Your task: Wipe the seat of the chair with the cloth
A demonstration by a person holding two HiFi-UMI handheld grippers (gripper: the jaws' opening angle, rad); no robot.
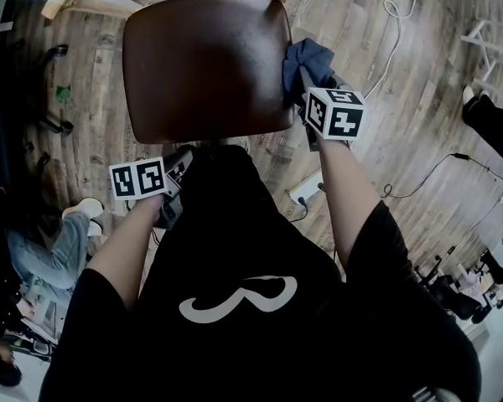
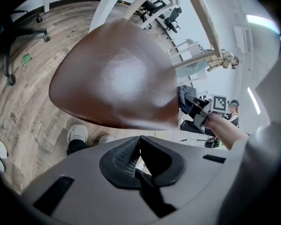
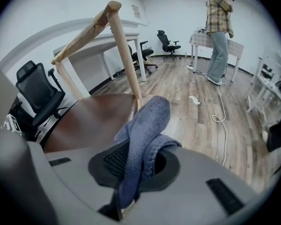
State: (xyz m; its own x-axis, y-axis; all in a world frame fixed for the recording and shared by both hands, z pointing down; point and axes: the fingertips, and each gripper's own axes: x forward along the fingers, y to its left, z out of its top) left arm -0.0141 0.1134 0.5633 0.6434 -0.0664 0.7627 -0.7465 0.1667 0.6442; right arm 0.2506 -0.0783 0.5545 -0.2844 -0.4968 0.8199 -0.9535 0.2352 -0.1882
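A wood-plank floor (image 1: 402, 99) bears the chair, whose brown seat (image 1: 205, 65) has a blue cloth (image 1: 304, 61) against its far right edge. On the planks lie a white cable (image 1: 398, 23) far right, a white power strip (image 1: 306, 188) nearer, and a green scrap (image 1: 63, 93) left.

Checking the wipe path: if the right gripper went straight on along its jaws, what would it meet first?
Probably the wooden back post rising at the rear edge of the chair seat, with the held cloth touching it first. Depth is unclear.
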